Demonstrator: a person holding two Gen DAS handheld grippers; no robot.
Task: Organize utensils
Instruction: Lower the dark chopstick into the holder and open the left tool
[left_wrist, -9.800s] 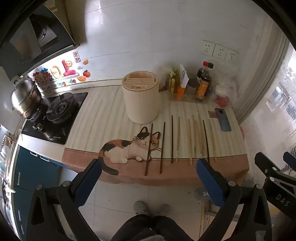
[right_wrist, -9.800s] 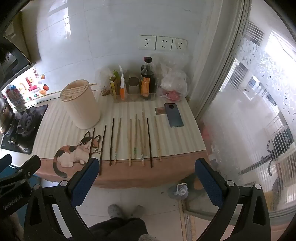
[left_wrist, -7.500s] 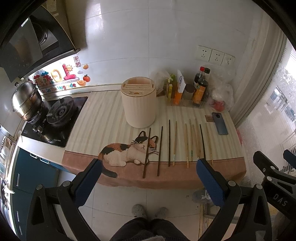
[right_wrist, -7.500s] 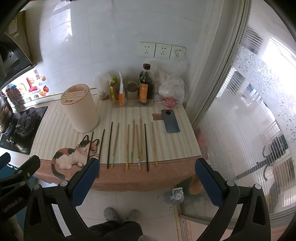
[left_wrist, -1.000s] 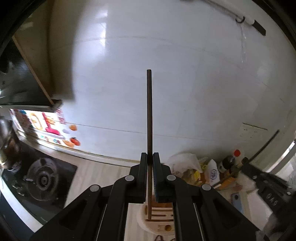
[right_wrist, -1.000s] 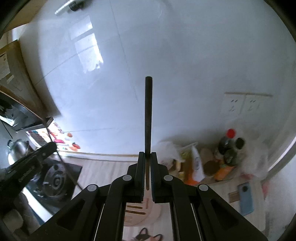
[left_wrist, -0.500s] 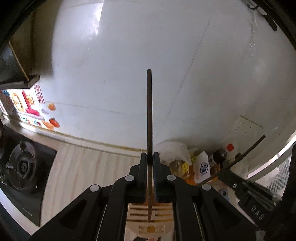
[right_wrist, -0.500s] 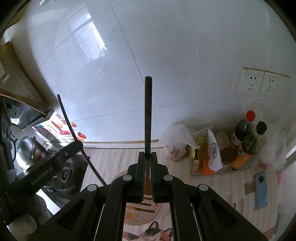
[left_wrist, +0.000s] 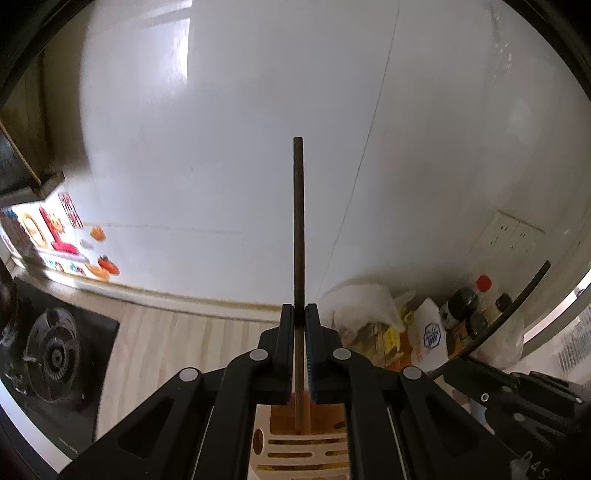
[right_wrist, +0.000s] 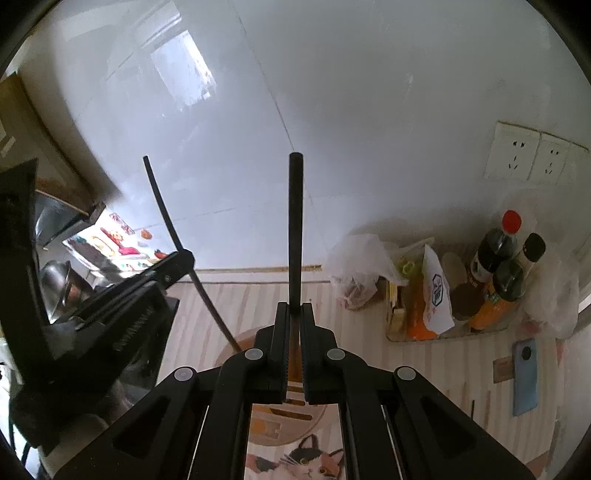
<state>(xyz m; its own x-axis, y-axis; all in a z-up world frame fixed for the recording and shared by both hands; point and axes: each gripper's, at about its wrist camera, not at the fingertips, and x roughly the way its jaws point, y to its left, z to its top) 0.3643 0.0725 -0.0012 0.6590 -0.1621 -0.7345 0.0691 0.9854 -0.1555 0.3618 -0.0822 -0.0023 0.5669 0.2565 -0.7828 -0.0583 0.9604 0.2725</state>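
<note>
My left gripper (left_wrist: 300, 314) is shut on a dark chopstick (left_wrist: 298, 221) that stands upright. The stick's lower end dips to the open compartment of the beige slotted holder (left_wrist: 306, 446) right below. My right gripper (right_wrist: 294, 306) is shut on a second dark chopstick (right_wrist: 295, 221), also upright, above the same holder (right_wrist: 288, 410). In the right wrist view the left gripper (right_wrist: 181, 260) sits at the left, and its chopstick (right_wrist: 166, 218) slants down to the holder's rim. The right gripper (left_wrist: 465, 365) and its chopstick (left_wrist: 517, 295) show at the lower right of the left wrist view.
A gas stove (left_wrist: 55, 354) and a steel pot (right_wrist: 59, 280) lie to the left. Bottles and packets (right_wrist: 495, 266) and a plastic bag (right_wrist: 354, 266) line the white tiled wall. A blue phone (right_wrist: 524, 373) and a loose chopstick (right_wrist: 472, 410) lie at the right, on the cat-print mat (right_wrist: 306, 458).
Both grippers have sunk toward the holder with their chopsticks, and its slotted top looms larger. The left chopstick's lower end now meets the holder's opening.
</note>
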